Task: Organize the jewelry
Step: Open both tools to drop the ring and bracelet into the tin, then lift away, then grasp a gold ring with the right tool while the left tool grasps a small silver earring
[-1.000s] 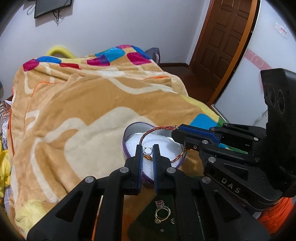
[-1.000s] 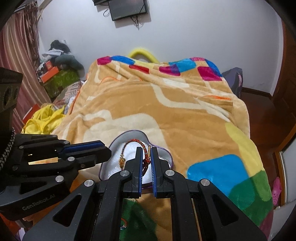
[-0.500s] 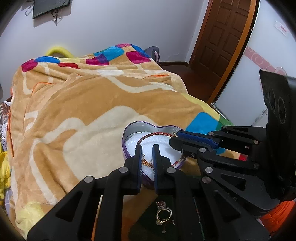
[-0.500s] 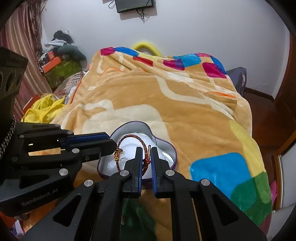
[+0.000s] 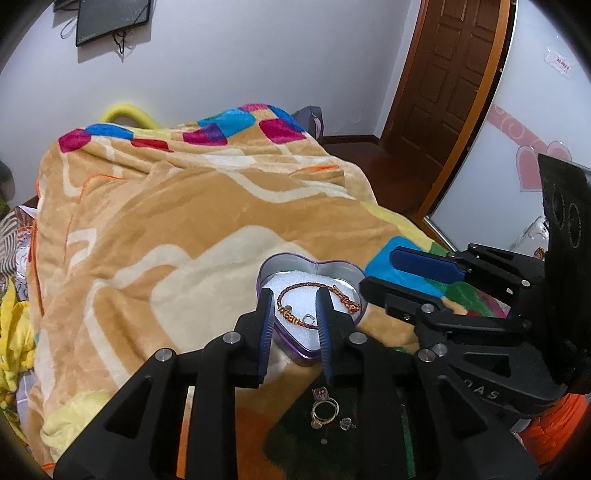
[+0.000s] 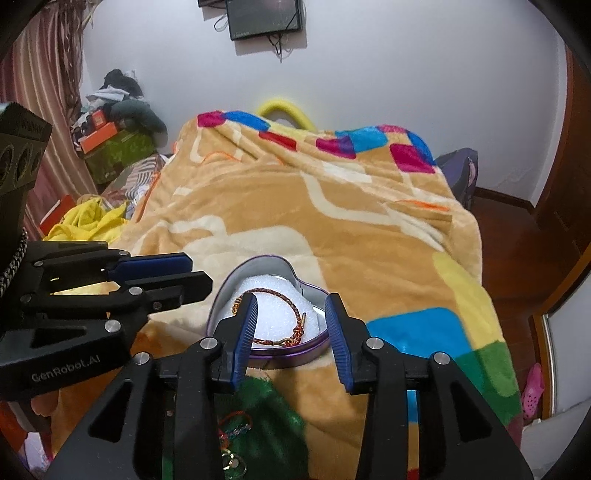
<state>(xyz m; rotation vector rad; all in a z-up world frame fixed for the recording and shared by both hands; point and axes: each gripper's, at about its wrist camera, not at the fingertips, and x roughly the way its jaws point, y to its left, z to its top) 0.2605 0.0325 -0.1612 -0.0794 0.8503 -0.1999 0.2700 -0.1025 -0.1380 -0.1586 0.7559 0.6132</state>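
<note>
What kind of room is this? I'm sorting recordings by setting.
Most likely a bedroom in a home: a bed covered by a plush patterned blanket, a wall-mounted screen, a wooden door, and clothes piled in the corner. The heart-shaped tin rests on the blanket.

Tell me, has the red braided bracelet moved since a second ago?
Yes. The red bracelet dropped from both grippers' grip and now lies flat inside the heart-shaped tin.
</note>
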